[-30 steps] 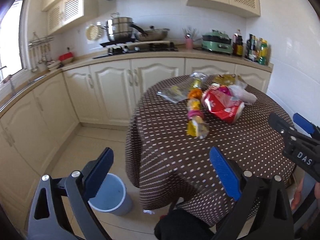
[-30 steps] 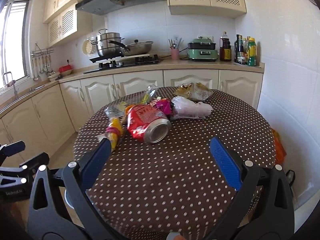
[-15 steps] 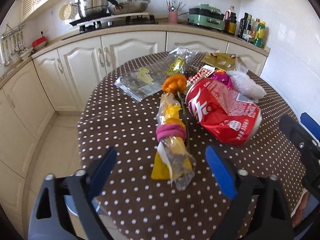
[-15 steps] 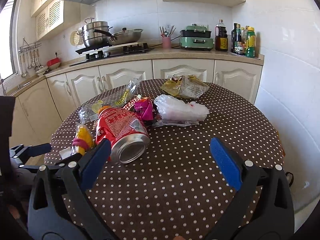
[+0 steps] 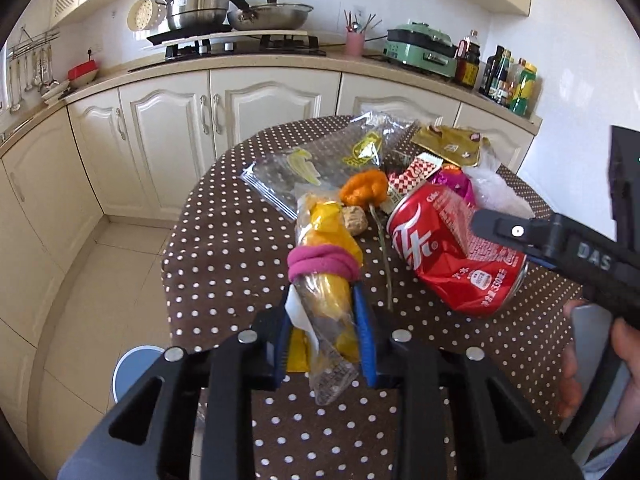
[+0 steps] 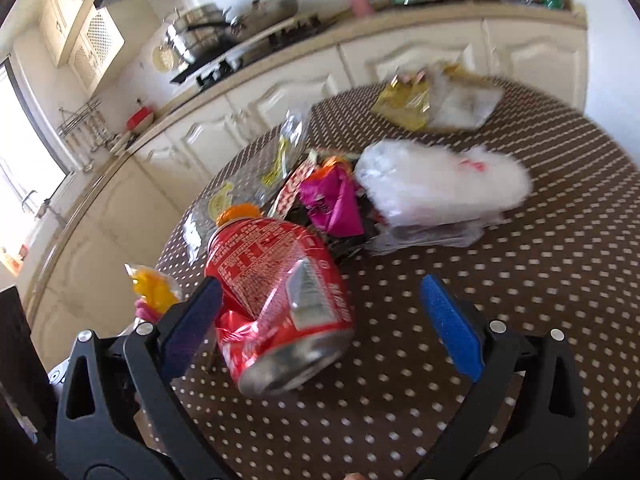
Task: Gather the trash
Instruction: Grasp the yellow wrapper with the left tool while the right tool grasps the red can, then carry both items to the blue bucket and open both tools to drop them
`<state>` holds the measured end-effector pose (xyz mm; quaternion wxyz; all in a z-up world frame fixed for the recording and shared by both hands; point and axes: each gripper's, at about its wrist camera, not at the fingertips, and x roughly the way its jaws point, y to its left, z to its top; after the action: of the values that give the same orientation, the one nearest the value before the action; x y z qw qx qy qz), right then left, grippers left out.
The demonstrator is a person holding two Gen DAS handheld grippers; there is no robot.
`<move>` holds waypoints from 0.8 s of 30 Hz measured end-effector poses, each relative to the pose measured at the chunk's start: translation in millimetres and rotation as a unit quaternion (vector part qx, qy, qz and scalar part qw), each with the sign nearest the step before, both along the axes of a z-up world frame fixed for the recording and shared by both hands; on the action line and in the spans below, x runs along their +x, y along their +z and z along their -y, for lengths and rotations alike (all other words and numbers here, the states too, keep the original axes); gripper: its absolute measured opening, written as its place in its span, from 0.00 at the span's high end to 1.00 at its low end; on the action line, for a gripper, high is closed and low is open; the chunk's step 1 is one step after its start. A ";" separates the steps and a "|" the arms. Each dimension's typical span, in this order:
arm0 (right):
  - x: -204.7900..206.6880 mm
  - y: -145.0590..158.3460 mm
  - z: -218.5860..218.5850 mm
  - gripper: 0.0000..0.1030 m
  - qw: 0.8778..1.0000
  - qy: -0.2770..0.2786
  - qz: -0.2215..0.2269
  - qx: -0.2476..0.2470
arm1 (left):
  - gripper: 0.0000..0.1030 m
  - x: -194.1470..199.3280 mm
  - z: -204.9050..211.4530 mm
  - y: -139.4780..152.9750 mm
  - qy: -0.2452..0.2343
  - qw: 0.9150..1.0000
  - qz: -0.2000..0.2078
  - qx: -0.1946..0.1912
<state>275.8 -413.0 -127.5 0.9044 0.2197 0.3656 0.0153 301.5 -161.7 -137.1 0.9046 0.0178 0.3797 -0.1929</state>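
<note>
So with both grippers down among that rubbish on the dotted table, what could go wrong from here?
1. The left gripper is closing on the yellow snack wrapper with the pink band near its loose clear tail; the thin plastic may slip out.
2. The crushed red cola can lies off-centre in the open right gripper, against one pad, so closing may push or roll it away.
3. Both grippers work close together and could bump.

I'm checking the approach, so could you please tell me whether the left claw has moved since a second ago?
Yes. The left claw has come forward from beyond the table edge, over the dotted tablecloth, and is closing around the yellow snack wrapper.
</note>
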 end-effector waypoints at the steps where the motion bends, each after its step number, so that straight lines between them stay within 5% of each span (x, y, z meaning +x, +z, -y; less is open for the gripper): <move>1: 4.5 -0.5 -1.5 0.06 1.000 0.009 -0.005 0.001 | 0.73 -1.9 -1.9 1.4 0.001 1.000 0.002 -0.001; 6: 20.0 -7.6 -7.3 0.16 0.998 0.046 -0.038 0.007 | 0.73 -9.6 -10.8 6.1 0.002 1.000 0.004 -0.012; 9: 21.4 -11.7 -16.2 0.42 0.996 0.078 -0.048 0.008 | 0.73 -14.4 -14.1 7.1 0.001 1.000 0.004 -0.016; 18: -17.7 5.5 -50.2 0.48 0.993 0.054 0.015 -0.108 | 0.73 -30.8 -34.9 11.3 0.003 0.999 0.015 -0.029; 24: -50.1 31.6 -65.0 0.49 0.989 0.034 0.081 -0.115 | 0.73 -42.2 -67.1 18.5 0.013 0.998 0.022 -0.053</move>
<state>225.7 -348.0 -95.9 0.9492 0.0995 0.2978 0.0213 259.3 -94.6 -118.6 0.9150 -0.0304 0.3489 -0.2002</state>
